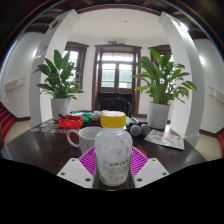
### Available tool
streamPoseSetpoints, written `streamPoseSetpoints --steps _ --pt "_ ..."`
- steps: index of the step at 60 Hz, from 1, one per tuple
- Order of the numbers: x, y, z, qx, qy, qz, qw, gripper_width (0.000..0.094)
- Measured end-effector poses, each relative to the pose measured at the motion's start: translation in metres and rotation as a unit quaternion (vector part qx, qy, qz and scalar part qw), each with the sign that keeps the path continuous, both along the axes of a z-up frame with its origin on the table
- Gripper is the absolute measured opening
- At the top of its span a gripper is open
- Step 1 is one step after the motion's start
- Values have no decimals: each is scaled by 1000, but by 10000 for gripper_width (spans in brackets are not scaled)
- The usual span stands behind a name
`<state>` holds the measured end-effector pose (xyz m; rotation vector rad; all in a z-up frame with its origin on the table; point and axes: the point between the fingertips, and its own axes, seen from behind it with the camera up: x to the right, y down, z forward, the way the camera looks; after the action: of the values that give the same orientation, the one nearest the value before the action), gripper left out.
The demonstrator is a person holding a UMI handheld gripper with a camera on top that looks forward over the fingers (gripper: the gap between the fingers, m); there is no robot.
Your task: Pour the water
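A clear plastic bottle [113, 152] with a yellow cap and a white label stands upright between my gripper's [113, 166] two fingers. The magenta pads [136, 160] press against both of its sides, so the gripper is shut on it. A white mug [88, 137] stands on the dark table [40, 145] just beyond and left of the bottle, its handle to the left. The bottle's base is hidden below the fingers.
A red object [70, 122] lies behind the mug. A second small cup [139, 129] stands to the right beyond the bottle, with papers [166, 138] near it. Potted plants [160, 85] flank a window at the back.
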<state>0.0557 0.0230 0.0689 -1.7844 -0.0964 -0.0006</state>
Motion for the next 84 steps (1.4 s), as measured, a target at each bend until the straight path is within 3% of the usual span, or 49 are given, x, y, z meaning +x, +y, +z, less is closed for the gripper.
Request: streamPoseSetpoints --steps 9,18,29,41,51,57,65,70,77,84 --pt "2 6 14 -11 -74 24 997 406" --pt "29 41 36 -17 -280 58 958 407" --pt "43 89 50 0 -582 87 808 403" --pt "32 112 51 22 -752 118 648 414" --pt "24 118 59 39 -829 107 547 413" --pt "22 122 61 45 -847 95 520 419" --pt "18 120 60 52 -840 100 531 418" --pt "15 115 66 61 -809 103 576 422" --pt "23 105 82 54 -677 85 729 415" --pt "31 97 95 25 -441 88 893 418"
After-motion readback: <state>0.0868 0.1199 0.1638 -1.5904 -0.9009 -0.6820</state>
